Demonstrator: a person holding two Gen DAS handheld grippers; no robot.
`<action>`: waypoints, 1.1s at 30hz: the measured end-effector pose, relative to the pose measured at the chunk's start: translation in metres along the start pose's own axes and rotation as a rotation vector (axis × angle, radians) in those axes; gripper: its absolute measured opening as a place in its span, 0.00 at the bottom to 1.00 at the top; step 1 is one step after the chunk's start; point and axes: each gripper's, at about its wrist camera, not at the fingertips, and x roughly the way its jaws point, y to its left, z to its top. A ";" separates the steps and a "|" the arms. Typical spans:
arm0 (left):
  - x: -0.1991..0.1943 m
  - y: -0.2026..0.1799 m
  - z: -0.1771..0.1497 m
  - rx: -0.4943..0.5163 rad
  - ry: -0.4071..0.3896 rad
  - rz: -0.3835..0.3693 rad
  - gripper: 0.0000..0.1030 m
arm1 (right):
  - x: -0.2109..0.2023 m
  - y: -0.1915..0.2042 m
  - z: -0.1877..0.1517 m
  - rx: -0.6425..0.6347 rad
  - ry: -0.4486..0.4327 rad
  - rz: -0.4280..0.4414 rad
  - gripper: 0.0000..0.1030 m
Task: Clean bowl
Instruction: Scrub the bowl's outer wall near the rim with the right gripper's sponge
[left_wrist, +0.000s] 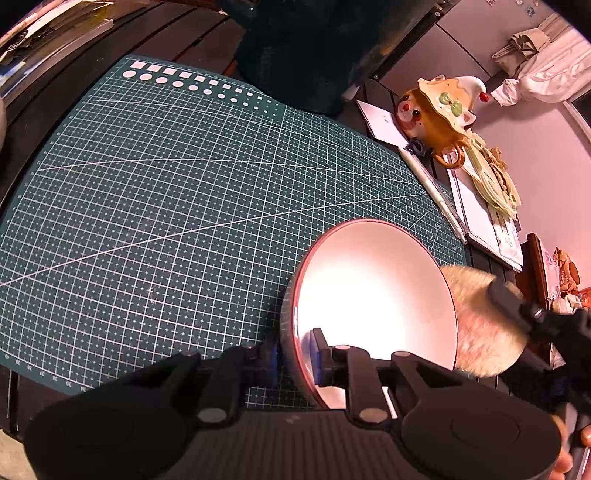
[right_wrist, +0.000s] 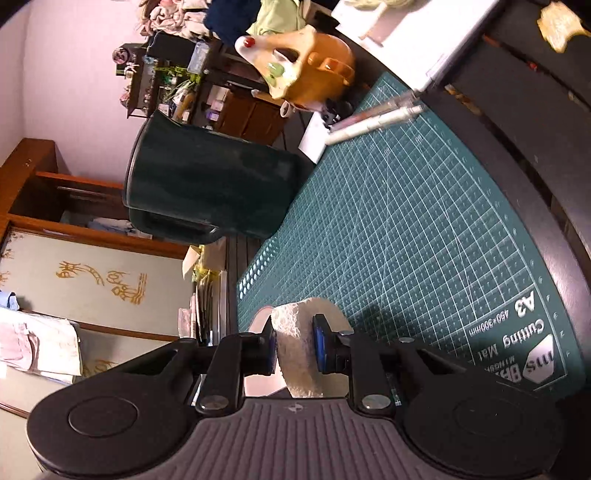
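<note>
So the left tongs (left_wrist: 295, 360) are clamped right on the near rim of the bowl (left_wrist: 373, 291), one blue pad outside the wall and the other inside it. The bowl is white inside with a reddish rim, tipped up on its edge so the opening faces the left wrist camera, sitting over the near right part of the green cutting mat (left_wrist: 184, 192).

The right tongs (right_wrist: 295, 350) are closed on a pale fuzzy sponge (right_wrist: 299, 354), pinched between both blue pads. In the left wrist view that sponge (left_wrist: 484, 325) is just behind the bowl's right rim, touching or nearly touching the outside; can't tell which from here. In the right wrist view a sliver of the bowl pokes out just past the sponge on the left.

Further back on the mat there's a dark green pitcher (right_wrist: 207, 188) at the far edge. Over on the right side a white pen (left_wrist: 432, 188) lies along the mat's border, next to some white papers (left_wrist: 476, 206). Past those is an orange and cream ceramic teapot thing (left_wrist: 439, 110) on the dark surface (left_wrist: 480, 258).
</note>
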 end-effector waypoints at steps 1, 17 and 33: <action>0.000 0.000 0.000 0.003 -0.002 0.001 0.17 | 0.000 0.000 0.000 0.003 -0.010 0.011 0.19; 0.003 -0.004 0.008 0.043 -0.027 -0.021 0.18 | -0.013 -0.009 -0.012 0.043 0.054 -0.016 0.20; 0.001 0.000 0.011 0.013 -0.027 -0.042 0.18 | -0.013 0.012 -0.005 -0.059 -0.046 0.006 0.19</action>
